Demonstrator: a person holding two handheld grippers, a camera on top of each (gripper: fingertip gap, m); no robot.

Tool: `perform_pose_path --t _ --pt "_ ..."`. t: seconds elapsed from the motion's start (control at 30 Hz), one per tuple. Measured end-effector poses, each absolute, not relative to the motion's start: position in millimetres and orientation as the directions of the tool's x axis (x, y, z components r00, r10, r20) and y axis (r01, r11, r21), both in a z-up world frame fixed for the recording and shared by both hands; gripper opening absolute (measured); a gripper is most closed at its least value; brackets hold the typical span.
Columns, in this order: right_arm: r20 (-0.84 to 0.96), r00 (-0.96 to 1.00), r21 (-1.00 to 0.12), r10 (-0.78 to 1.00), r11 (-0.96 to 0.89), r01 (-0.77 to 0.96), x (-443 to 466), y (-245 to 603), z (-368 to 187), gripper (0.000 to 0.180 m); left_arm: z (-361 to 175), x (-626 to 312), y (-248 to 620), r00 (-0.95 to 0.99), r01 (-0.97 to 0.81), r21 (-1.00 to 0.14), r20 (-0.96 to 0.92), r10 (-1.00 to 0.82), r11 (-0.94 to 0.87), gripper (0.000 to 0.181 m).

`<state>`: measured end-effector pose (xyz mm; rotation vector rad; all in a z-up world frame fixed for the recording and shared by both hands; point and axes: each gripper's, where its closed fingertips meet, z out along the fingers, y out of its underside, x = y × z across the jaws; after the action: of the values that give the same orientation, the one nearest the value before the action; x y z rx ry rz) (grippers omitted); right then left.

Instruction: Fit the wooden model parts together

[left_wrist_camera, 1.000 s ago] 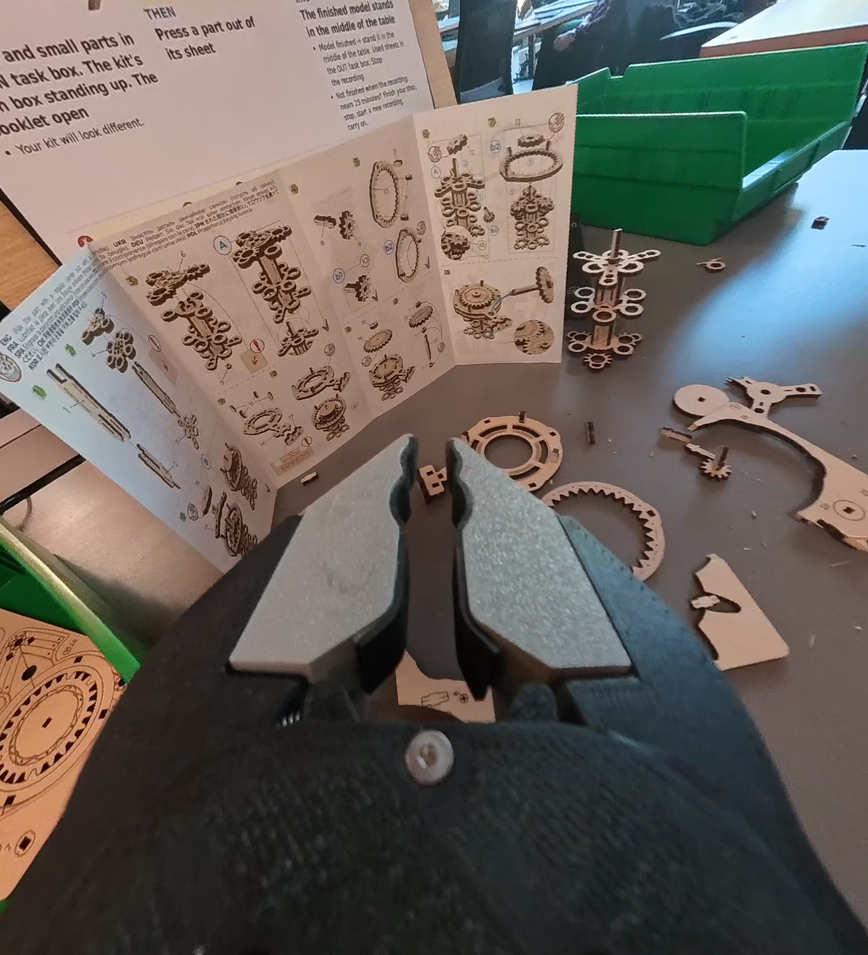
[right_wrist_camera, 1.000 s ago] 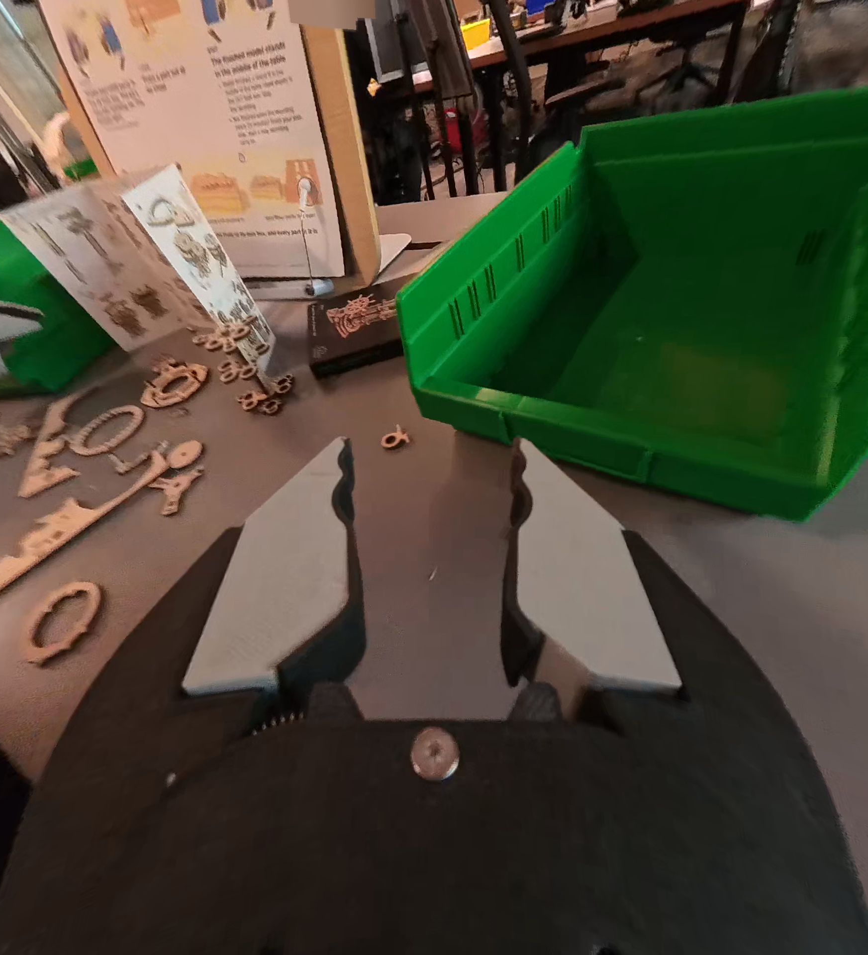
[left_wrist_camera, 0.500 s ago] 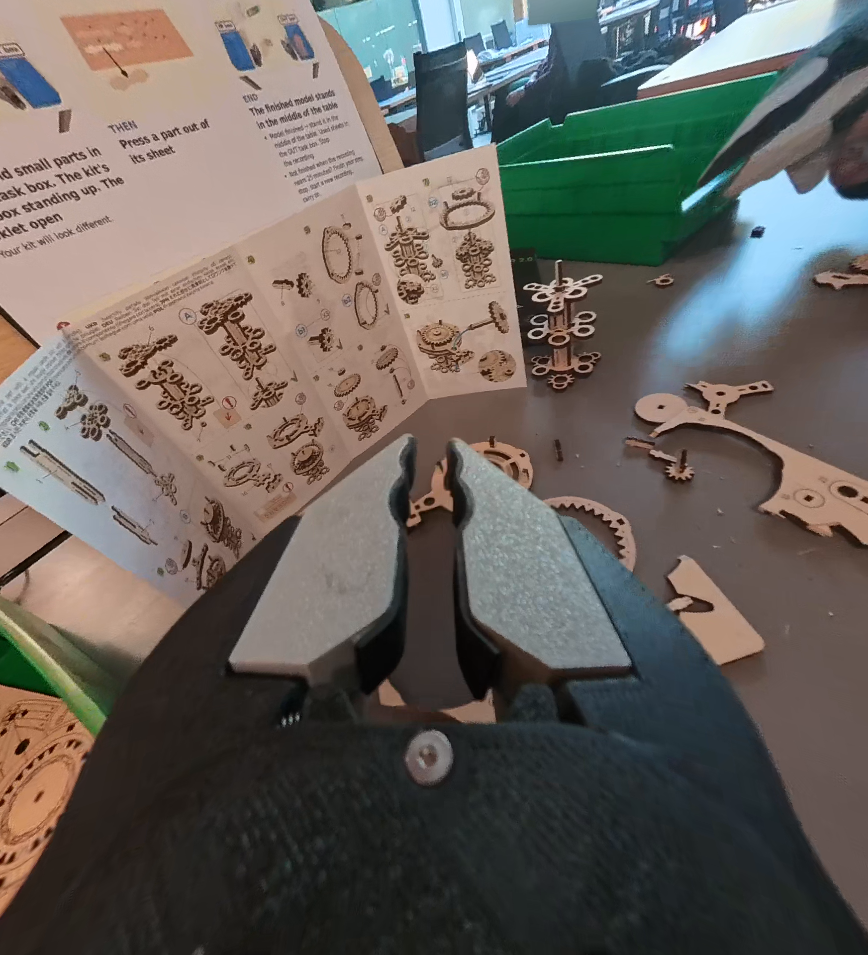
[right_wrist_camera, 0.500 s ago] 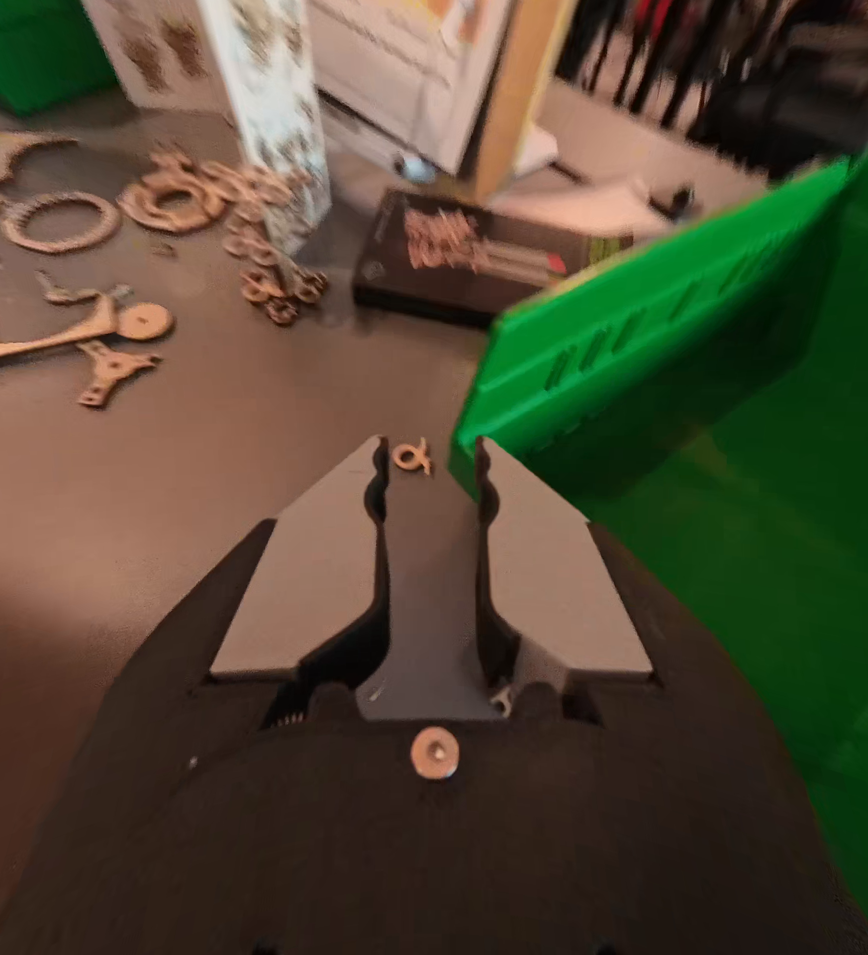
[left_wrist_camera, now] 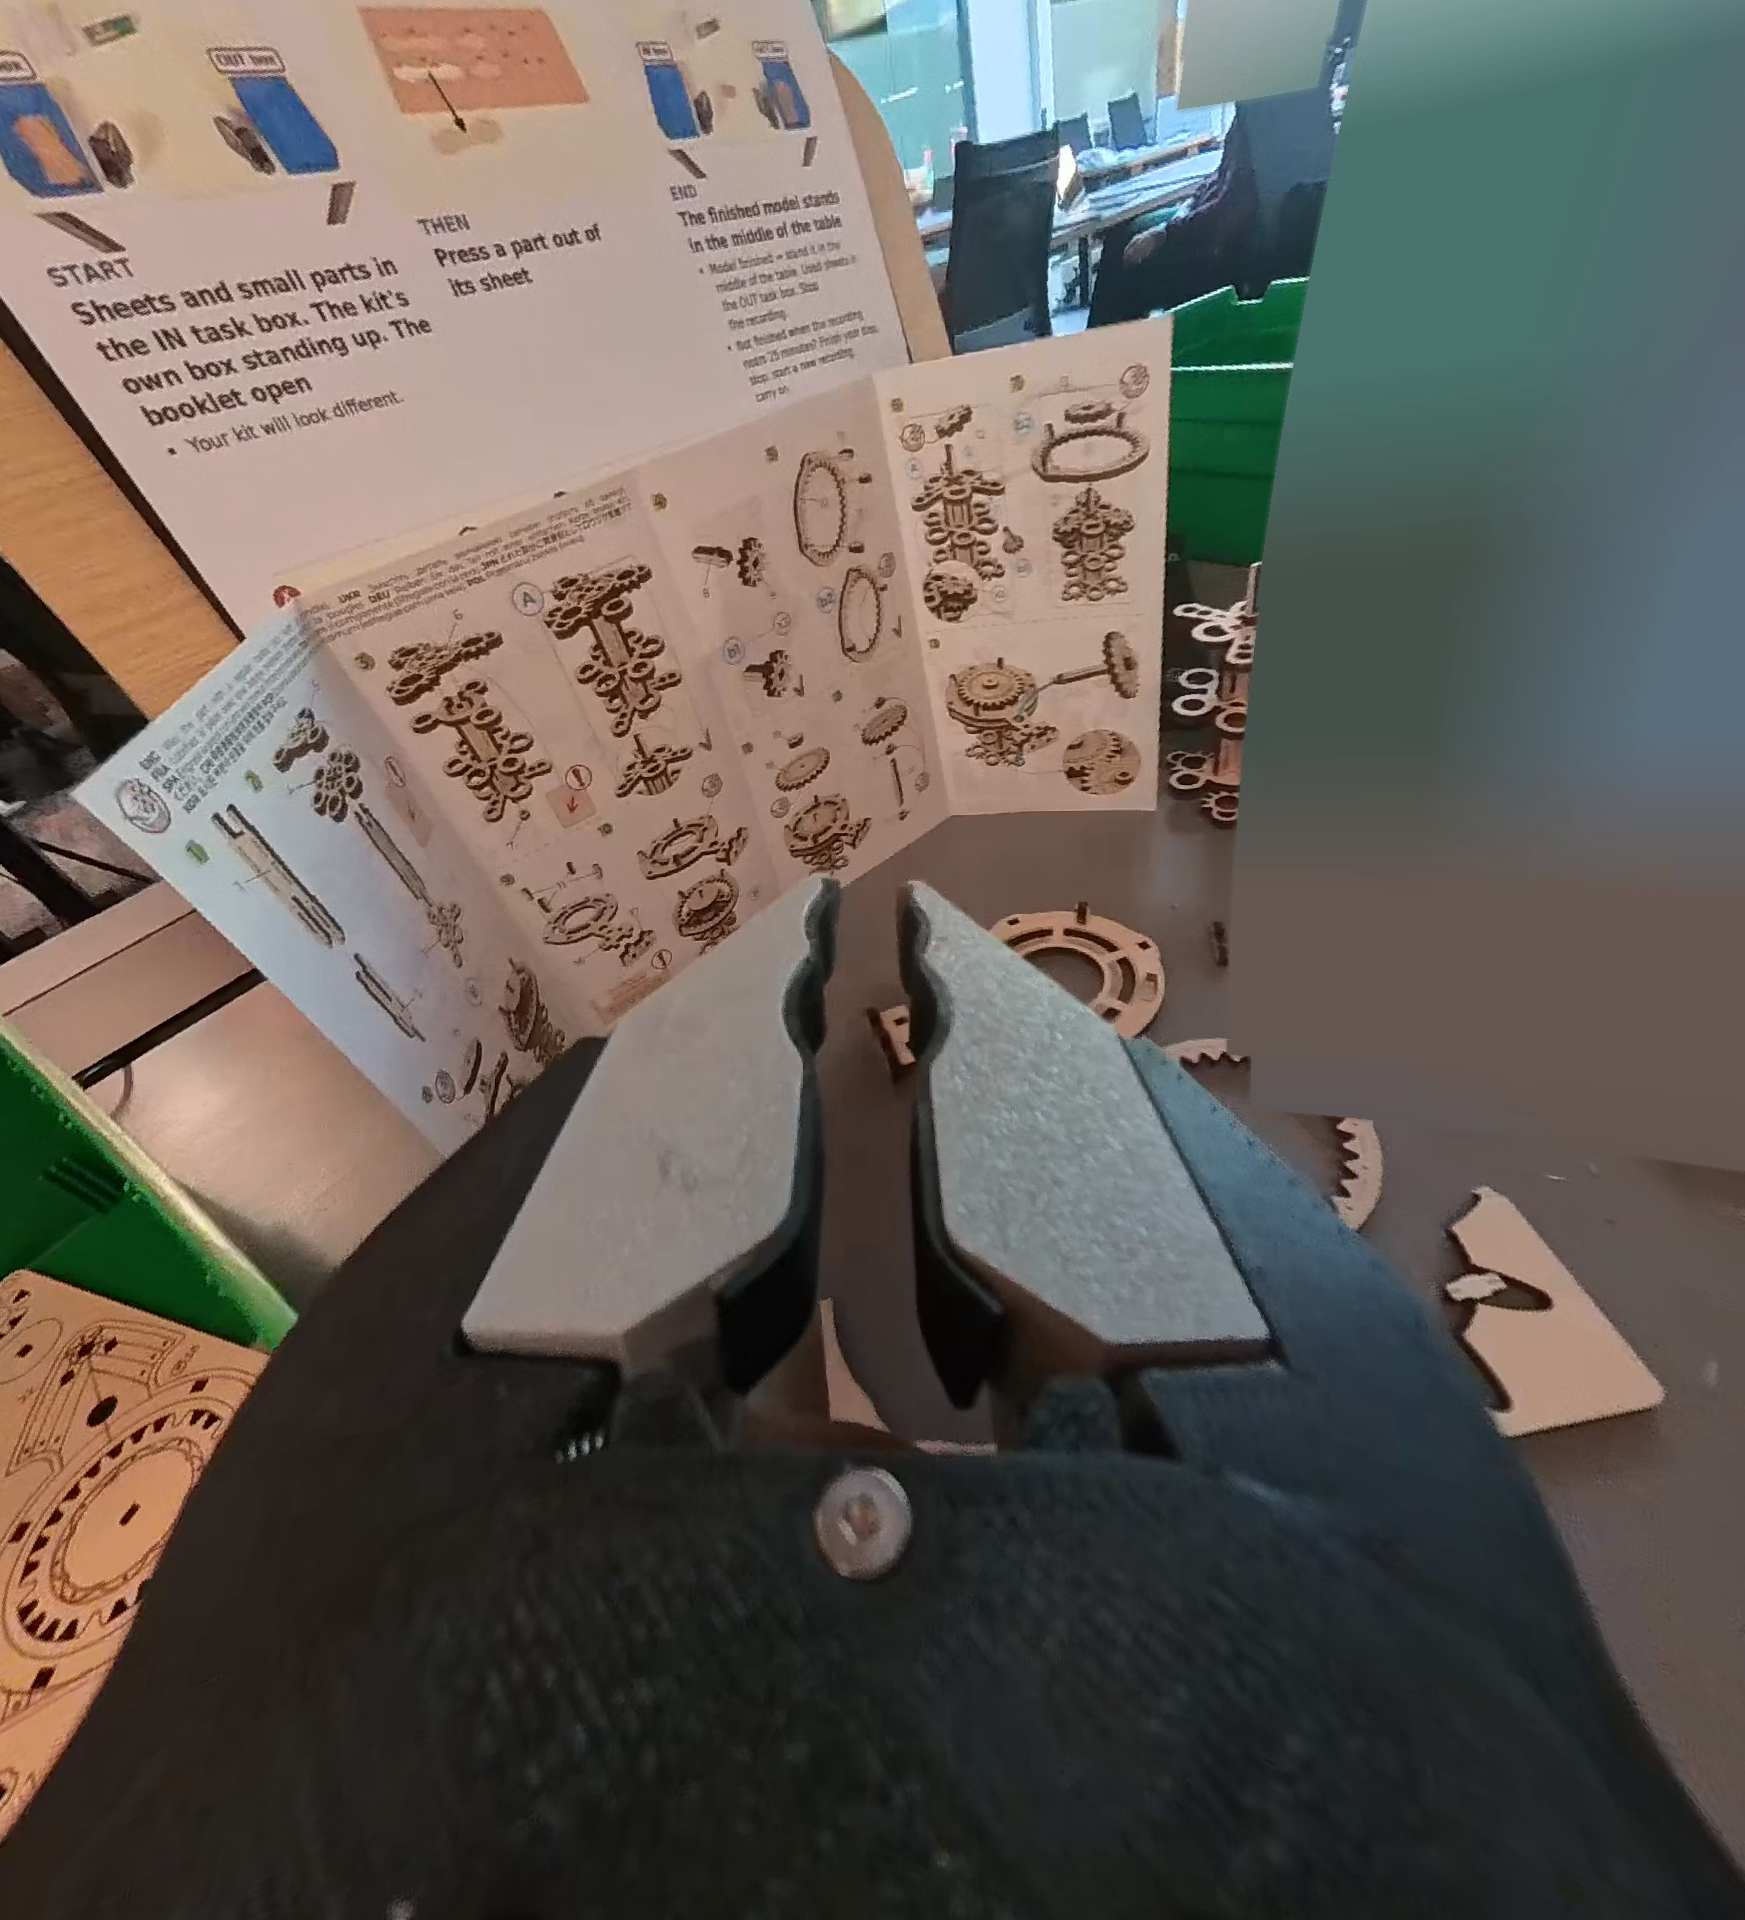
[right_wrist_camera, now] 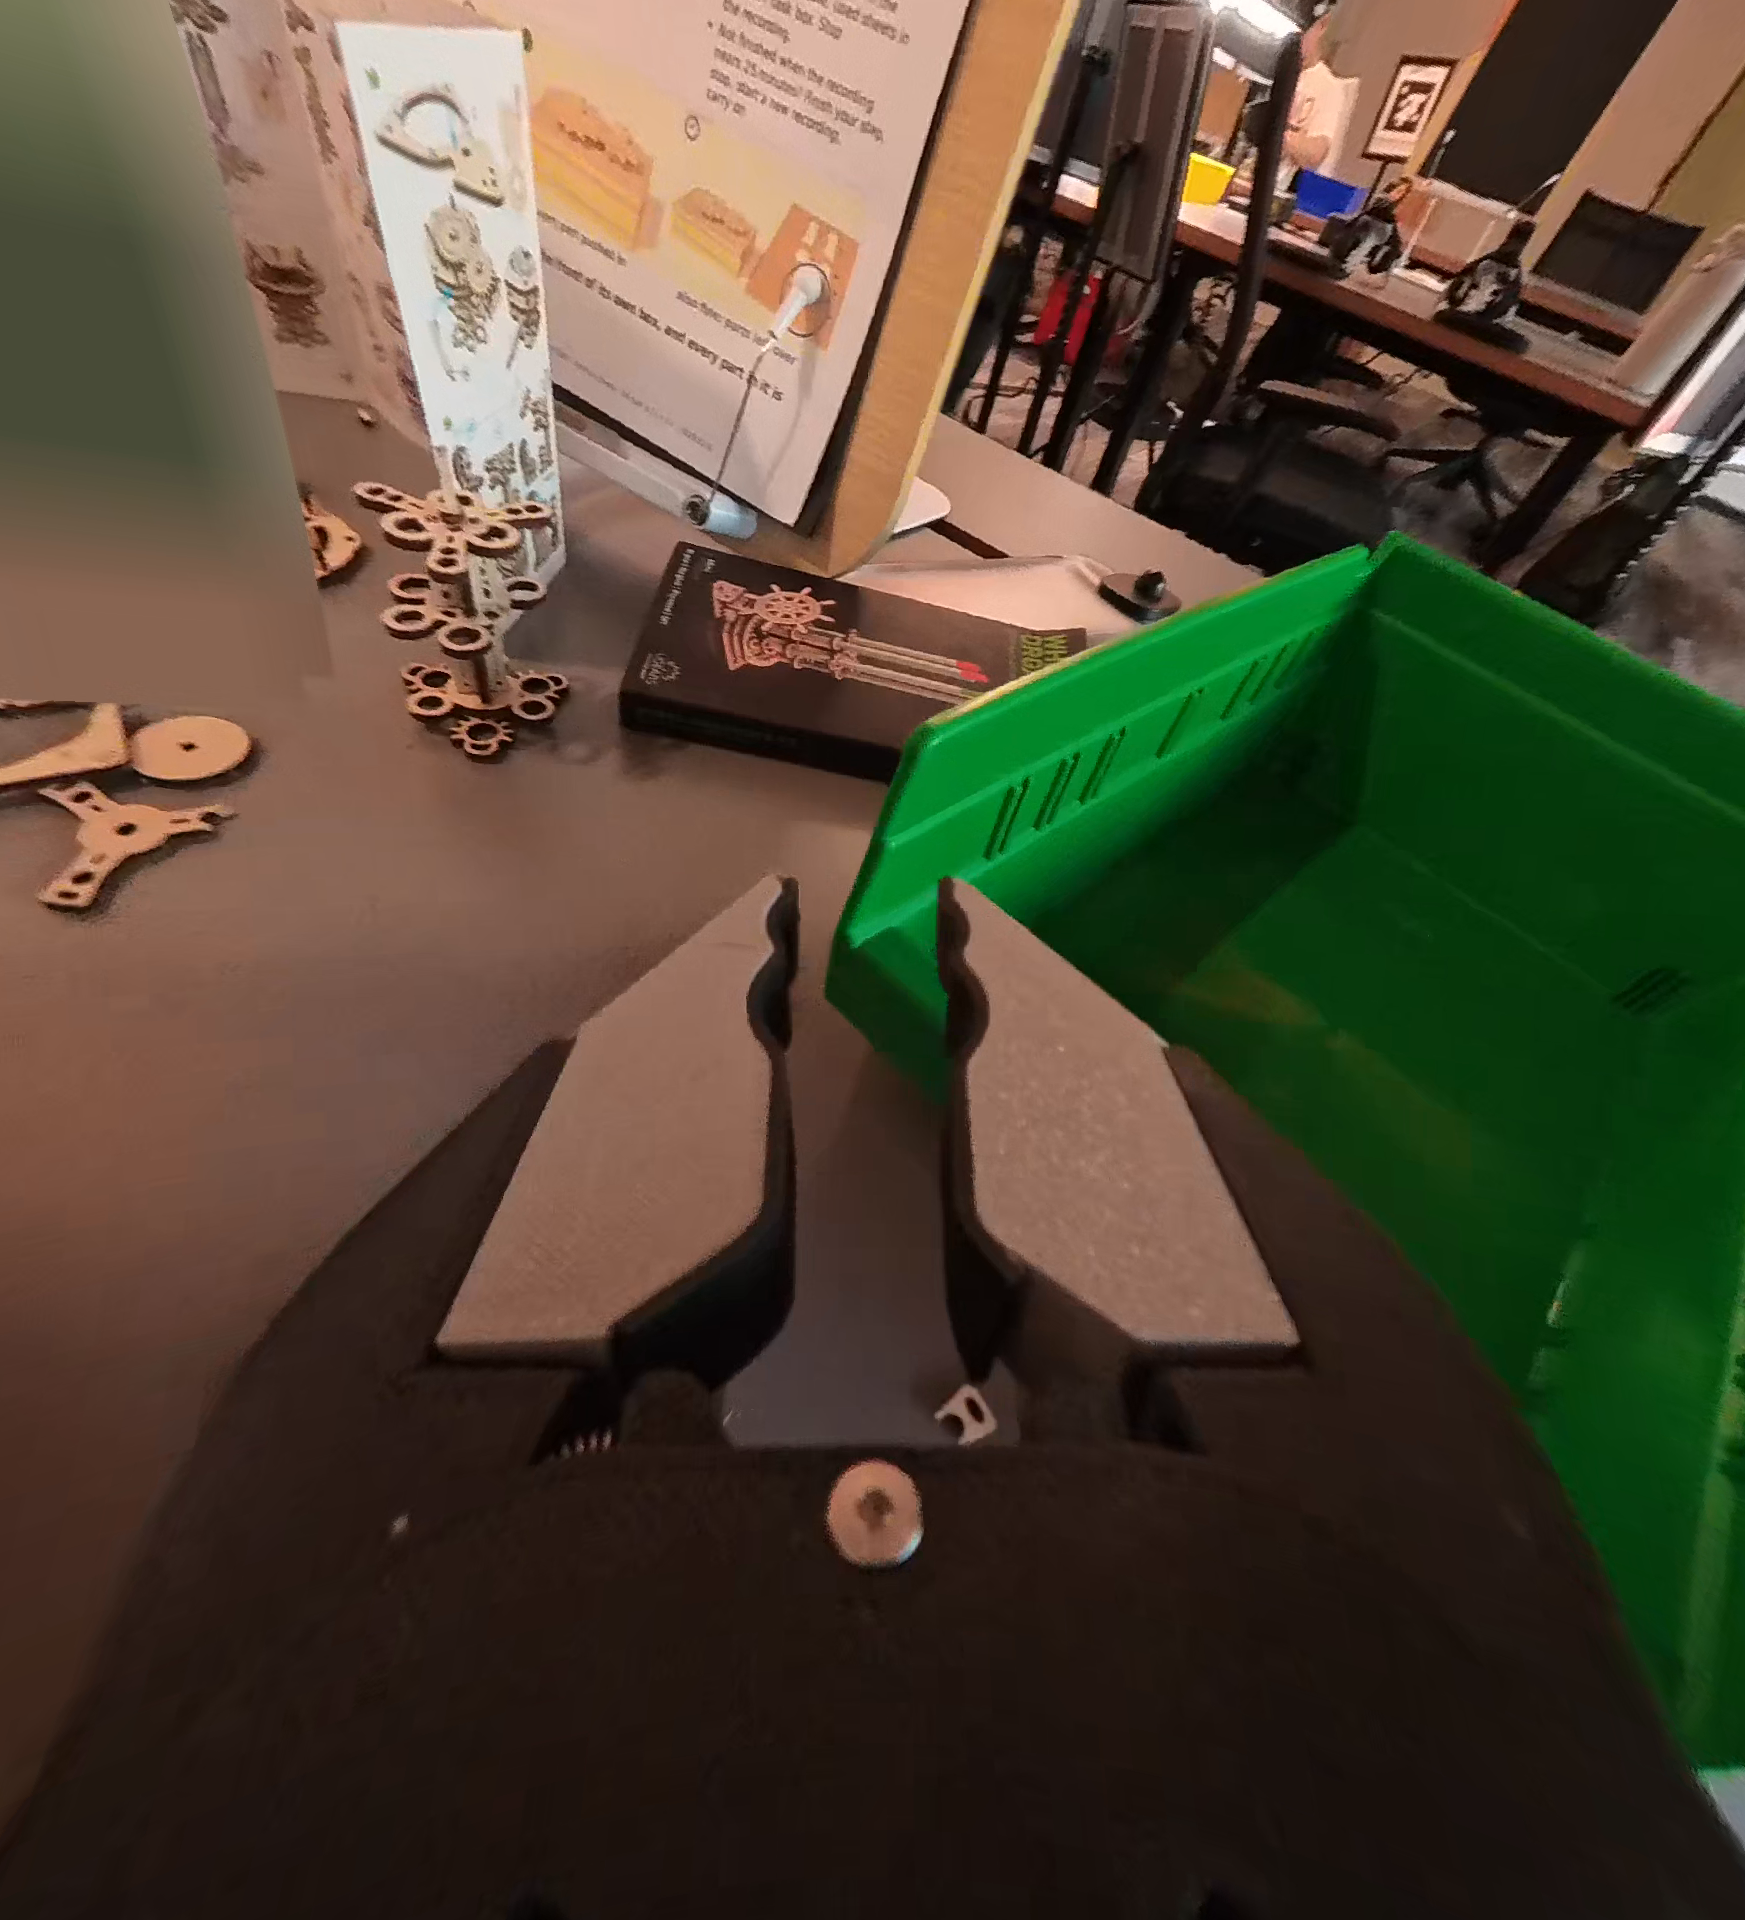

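Plywood tower (right_wrist_camera: 468,613) stands nr desk's far edge; your L gripper (left_wrist_camera: 866,914) narrow, R gripper (right_wrist_camera: 866,914) wider, both empty — careless sweep could topple it.

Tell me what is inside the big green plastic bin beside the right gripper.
The green plastic bin shows only bare floor and walls; its near corner is hidden behind the right gripper.
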<state>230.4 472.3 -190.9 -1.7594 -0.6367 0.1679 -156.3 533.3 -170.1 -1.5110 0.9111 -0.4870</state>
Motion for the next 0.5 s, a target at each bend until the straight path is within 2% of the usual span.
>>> perform_pose_path --t 0.2,0.5 --pt "0.211 0.862 -0.937 0.461 -0.155 0.313 238 477 -190 0.024 -179 -163 540 0.637 -0.278 -0.960 -0.171 -0.751 -0.018 0.007" --pt "0.197 0.934 -0.964 0.299 -0.116 0.241 270 476 -173 0.026 -163 -169 536 0.657 -0.224 -0.974 -0.164 -0.736 0.018 0.005"
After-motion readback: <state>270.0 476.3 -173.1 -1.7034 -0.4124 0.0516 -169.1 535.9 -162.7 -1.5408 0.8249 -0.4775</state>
